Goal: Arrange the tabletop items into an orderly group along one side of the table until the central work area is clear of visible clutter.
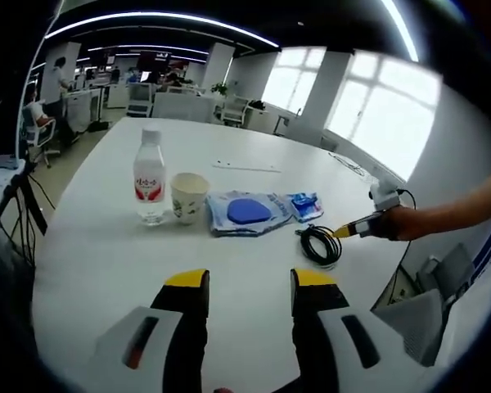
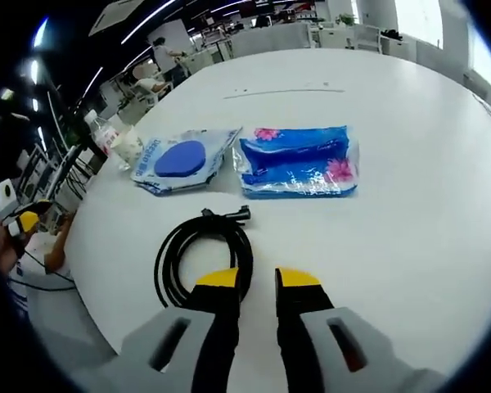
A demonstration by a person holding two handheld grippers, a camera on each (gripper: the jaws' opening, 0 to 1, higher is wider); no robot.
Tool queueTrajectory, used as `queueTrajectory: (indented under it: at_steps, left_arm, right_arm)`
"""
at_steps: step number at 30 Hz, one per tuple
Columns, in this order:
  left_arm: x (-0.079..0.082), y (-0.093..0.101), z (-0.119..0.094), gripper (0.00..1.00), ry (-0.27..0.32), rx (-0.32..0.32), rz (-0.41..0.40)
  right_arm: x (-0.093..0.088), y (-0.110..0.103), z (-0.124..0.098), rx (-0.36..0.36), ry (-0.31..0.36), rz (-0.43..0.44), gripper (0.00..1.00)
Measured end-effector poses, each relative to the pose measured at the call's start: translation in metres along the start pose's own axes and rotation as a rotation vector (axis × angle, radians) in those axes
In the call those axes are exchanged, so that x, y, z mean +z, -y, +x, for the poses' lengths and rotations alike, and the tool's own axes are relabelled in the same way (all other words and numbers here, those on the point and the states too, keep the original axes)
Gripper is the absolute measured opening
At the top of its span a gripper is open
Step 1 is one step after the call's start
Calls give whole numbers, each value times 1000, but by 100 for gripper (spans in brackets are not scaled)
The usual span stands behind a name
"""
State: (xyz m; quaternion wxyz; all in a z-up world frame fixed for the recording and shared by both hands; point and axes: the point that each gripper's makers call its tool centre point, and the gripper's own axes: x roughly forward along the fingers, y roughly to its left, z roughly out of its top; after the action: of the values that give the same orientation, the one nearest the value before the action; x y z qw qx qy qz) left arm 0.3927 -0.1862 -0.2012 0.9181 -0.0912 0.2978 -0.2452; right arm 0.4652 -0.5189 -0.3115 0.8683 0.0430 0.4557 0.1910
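In the left gripper view a water bottle (image 1: pixel 150 176), a paper cup (image 1: pixel 188 196), a blue-printed pouch (image 1: pixel 245 211) and a small blue tissue pack (image 1: pixel 305 205) stand in a row on the white table (image 1: pixel 106 262). A coiled black cable (image 1: pixel 321 244) lies in front of the tissue pack. My left gripper (image 1: pixel 250 282) hovers open over bare table, well short of the row. My right gripper (image 1: pixel 350 230) comes in from the right, its tip at the cable. In the right gripper view the cable (image 2: pixel 198 254) lies just left of my right gripper (image 2: pixel 259 280), whose jaws stand narrowly apart with nothing between. Beyond it lie the pouch (image 2: pixel 180 160) and the tissue pack (image 2: pixel 299 160).
A person's arm (image 1: pixel 450 213) holds the right gripper at the table's right edge. A thin strip (image 1: pixel 245 167) lies farther back on the table. Office desks, chairs and people sit beyond the far edge. The bottle (image 2: pixel 102 131) and cup (image 2: pixel 129 147) stand near the table's left edge.
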Motion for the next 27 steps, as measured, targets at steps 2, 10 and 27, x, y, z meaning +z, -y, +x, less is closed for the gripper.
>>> queueTrajectory:
  at_steps: [2, 10, 27]
  left_arm:
    - [1, -1, 1, 39, 2, 0, 5]
    - [6, -5, 3, 39, 5, -1, 18]
    - [5, -6, 6, 41, -11, -5, 32]
  right_arm:
    - [6, 2, -7, 1, 22, -13, 17]
    - [27, -2, -47, 29, 152, -85, 28]
    - [12, -42, -86, 101, 208, -243, 44]
